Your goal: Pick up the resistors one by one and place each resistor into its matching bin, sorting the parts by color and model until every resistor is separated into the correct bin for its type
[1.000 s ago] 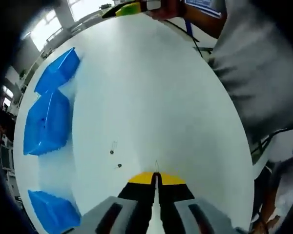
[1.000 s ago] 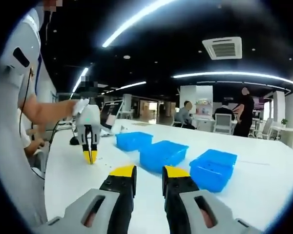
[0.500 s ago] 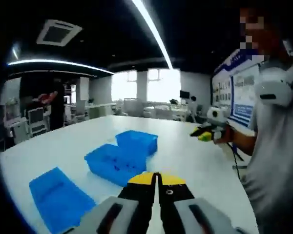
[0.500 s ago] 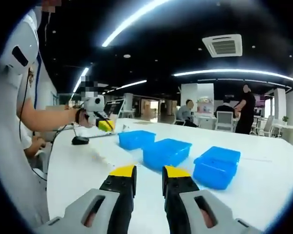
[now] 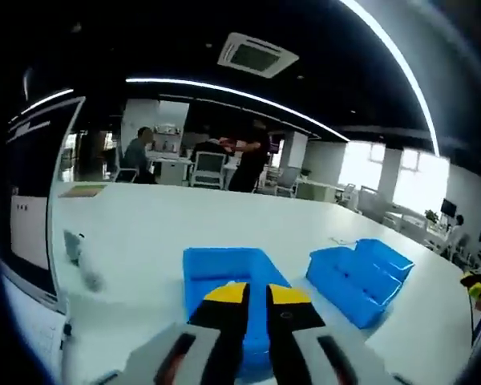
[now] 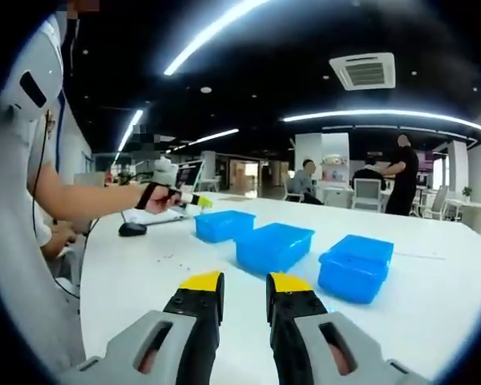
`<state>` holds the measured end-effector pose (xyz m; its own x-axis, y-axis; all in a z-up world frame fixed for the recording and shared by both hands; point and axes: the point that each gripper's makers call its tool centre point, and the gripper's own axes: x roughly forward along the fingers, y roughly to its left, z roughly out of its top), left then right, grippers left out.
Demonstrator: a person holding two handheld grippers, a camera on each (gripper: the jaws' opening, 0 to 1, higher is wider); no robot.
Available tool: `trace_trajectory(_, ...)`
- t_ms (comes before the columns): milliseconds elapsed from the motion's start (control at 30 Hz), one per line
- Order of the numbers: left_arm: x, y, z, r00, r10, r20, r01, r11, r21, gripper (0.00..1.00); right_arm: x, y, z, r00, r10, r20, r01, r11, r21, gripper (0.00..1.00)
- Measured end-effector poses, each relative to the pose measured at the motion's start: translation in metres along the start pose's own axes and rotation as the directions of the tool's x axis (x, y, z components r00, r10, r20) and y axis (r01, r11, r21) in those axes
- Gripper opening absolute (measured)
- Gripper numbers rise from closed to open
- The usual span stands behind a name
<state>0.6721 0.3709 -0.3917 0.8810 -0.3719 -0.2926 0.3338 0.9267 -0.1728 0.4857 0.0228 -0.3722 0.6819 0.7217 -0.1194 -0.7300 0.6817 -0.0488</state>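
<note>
My left gripper (image 5: 257, 295) hangs just above a blue bin (image 5: 215, 267), its yellow-tipped jaws a narrow gap apart with nothing visible between them. In the right gripper view the same left gripper (image 6: 199, 201) is held in a person's hand over the far-left bin (image 6: 223, 225) of three. My right gripper (image 6: 244, 282) stands open and empty above the near part of the white table (image 6: 144, 297). Tiny resistors (image 6: 165, 258) lie scattered on the table ahead of it and to the left. Its yellow tip (image 5: 474, 281) shows at the right edge of the left gripper view.
Two more blue bins (image 6: 274, 247) (image 6: 357, 265) stand in a row to the right of the first. A black mouse (image 6: 132, 229) lies by the person's arm. A screen (image 5: 32, 220) stands at the table's left. People sit and stand at desks far behind.
The left gripper has swung up from the table and across to the far bin, and its jaws, shut before, now stand slightly apart. The right gripper has stayed in place, open.
</note>
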Motion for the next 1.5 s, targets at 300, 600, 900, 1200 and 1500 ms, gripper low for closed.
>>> trace_trajectory(300,-0.009,-0.004,0.005,1.0,-0.001,0.002,0.001,0.999,0.034,0.2,0.002,0.001,-0.001,1.0,0.003,0.0,-0.003,1.0,0.004,0.24)
trace_trajectory(600,-0.026,-0.103,-0.016,0.916,-0.341,-0.21,0.399,0.823,0.404,0.19,0.001,-0.001,-0.004,1.0,0.0,-0.003,0.0,1.0,0.011,0.24)
trace_trajectory(900,-0.053,-0.194,-0.084,0.678,-0.436,-0.592,0.733,0.465,0.497,0.19,0.0,-0.001,-0.007,1.0,0.004,-0.001,-0.004,1.0,0.017,0.24)
trace_trajectory(1200,-0.061,-0.201,-0.13,0.494,-0.236,-0.837,0.864,0.242,0.442,0.14,-0.008,-0.01,-0.012,1.0,-0.011,-0.005,0.011,1.0,0.025,0.24)
trace_trajectory(1500,-0.055,-0.194,-0.146,0.422,-0.181,-0.888,0.894,0.248,0.374,0.14,-0.014,-0.013,-0.016,1.0,-0.023,-0.017,0.024,0.999,0.034,0.24)
